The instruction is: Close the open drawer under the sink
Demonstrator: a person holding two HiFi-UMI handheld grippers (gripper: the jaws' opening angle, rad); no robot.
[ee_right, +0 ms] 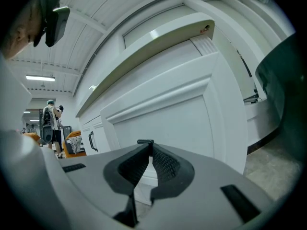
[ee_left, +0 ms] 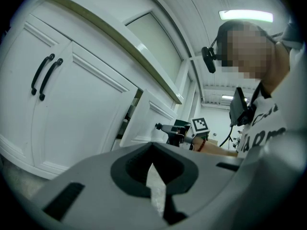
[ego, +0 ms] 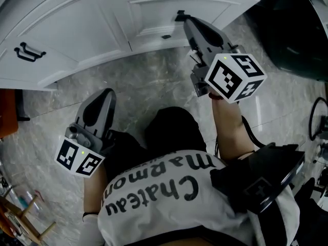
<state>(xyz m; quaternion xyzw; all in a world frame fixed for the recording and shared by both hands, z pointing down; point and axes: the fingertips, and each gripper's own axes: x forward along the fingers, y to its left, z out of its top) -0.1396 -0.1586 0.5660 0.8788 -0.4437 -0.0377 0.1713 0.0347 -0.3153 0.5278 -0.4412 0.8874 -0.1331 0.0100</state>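
drawer front (ego: 154,9): white shiny paint | handle (ee_right: 145,142): black, matt | floor (ego: 148,81): grey glossy stone | right gripper (ego: 185,20): grey matt plastic

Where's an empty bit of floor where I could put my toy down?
Bare floor lies between the closed cabinet doors and the person's knees, ahead of the left hand-held gripper. More lies right of the open drawer. It's crowded where the right hand-held gripper grips the handle, and by the cable at far right.

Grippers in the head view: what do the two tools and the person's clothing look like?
Left gripper and right gripper are grey tools with dark pads; each carries a white cube with black square markers. The shirt is white with black lettering.
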